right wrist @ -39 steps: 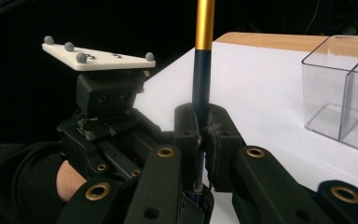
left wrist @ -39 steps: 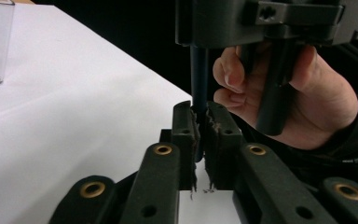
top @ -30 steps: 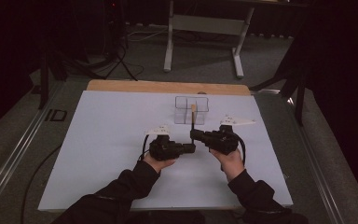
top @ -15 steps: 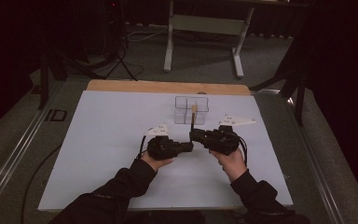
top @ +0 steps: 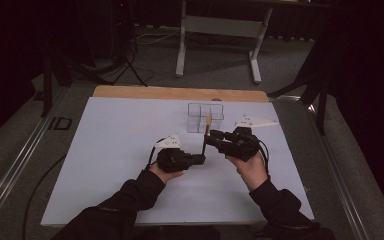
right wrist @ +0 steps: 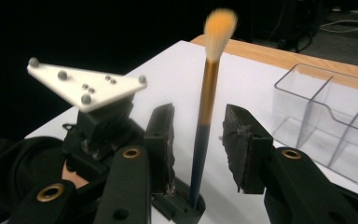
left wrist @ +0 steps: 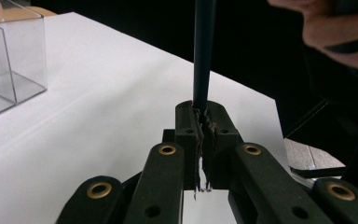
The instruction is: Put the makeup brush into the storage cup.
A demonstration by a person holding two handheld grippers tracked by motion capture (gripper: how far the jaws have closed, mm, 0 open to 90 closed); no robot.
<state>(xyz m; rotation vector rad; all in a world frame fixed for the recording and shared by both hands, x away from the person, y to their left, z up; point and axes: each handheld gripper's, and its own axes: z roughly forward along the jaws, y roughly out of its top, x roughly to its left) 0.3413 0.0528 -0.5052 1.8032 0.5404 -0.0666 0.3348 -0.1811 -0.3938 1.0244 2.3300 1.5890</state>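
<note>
Left tongs (left wrist: 201, 122) clamped on the dark handle end of the makeup brush (right wrist: 209, 93), holding it upright above the table (top: 105, 150). Right tongs (right wrist: 200, 140) have just been opening; jaws flank the handle, clear on both sides. Clear organizer (top: 205, 117) sits just beyond.

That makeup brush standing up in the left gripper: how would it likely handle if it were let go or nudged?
The brush looks thin, straight and rigid, so probably light and stiff. Only the left gripper pinches its lower end, with the right gripper open around it; released, it would likely topple. Its round handle may roll on the table, and the soft bristles should flex.
</note>
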